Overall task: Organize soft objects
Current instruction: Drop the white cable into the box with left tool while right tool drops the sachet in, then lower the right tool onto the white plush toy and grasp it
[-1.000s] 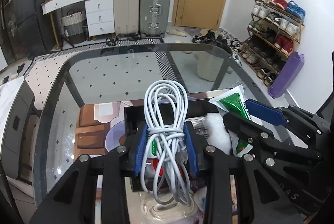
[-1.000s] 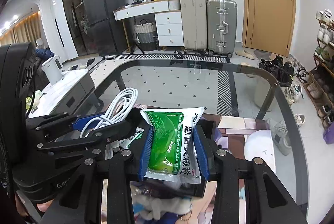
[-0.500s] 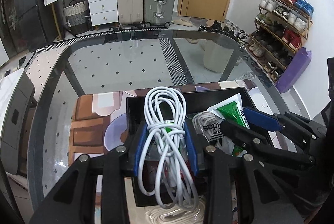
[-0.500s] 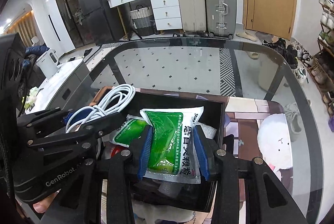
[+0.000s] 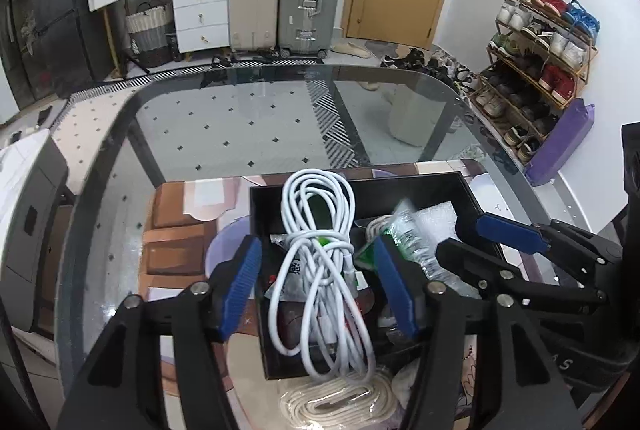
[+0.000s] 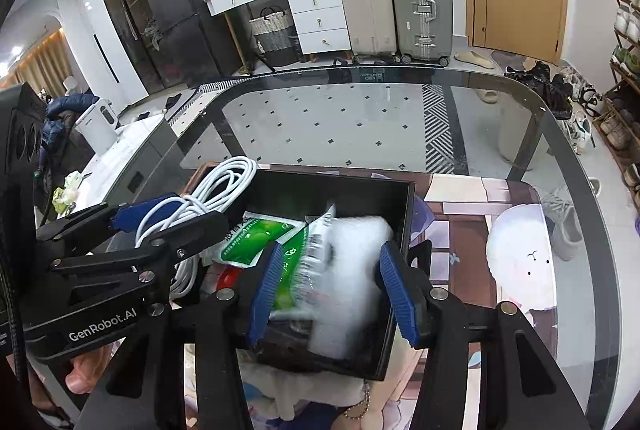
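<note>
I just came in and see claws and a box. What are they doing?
A person is tidying soft things into a black box on a glass table. The left claw is open, and a white cable hangs between its fingers over the box. The right claw is open too; a green packet, blurred, is dropping into the box onto other packets.

white cable (image 5: 316,262), green sachet (image 6: 256,238), black box (image 5: 360,185), blue-padded claws
</note>
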The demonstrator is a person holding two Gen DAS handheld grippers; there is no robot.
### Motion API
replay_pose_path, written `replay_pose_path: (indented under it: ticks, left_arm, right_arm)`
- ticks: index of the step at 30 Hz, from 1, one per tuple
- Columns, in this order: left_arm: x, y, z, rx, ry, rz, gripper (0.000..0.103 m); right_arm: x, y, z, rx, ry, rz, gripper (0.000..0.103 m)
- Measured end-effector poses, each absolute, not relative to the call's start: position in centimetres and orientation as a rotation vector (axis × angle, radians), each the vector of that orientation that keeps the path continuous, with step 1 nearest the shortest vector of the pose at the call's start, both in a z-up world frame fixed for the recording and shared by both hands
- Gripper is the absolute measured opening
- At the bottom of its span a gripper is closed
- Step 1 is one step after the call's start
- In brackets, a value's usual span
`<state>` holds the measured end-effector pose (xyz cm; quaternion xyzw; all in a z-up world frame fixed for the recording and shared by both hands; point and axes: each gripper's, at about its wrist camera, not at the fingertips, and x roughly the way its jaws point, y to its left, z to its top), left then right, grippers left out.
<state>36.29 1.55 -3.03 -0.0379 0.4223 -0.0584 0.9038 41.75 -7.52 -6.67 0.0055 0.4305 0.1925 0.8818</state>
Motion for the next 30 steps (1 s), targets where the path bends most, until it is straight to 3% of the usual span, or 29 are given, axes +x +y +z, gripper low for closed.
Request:
replay_pose_path:
  ticks: [6,19,30]
  left_arm:
    - [34.8,1.6,-2.1,-0.061,0.849,-0.115,0.076]
    - [29.0,2.7,-1.0,0.003,0.827,-0.128,0.076]
    - [28.4,2.0,-6.4,0.077,0.97,-0.141,0.076]
  right_arm:
    - [40.1,-8.2,-5.7,-0.006,0.9,0.4,0.056]
    - [35.0,-11.0,-5.6,0.012,0.943,0.435,0.056]
    - [34.6,-9.8,-8.8,-0.003,1.039,0.427,0.056]
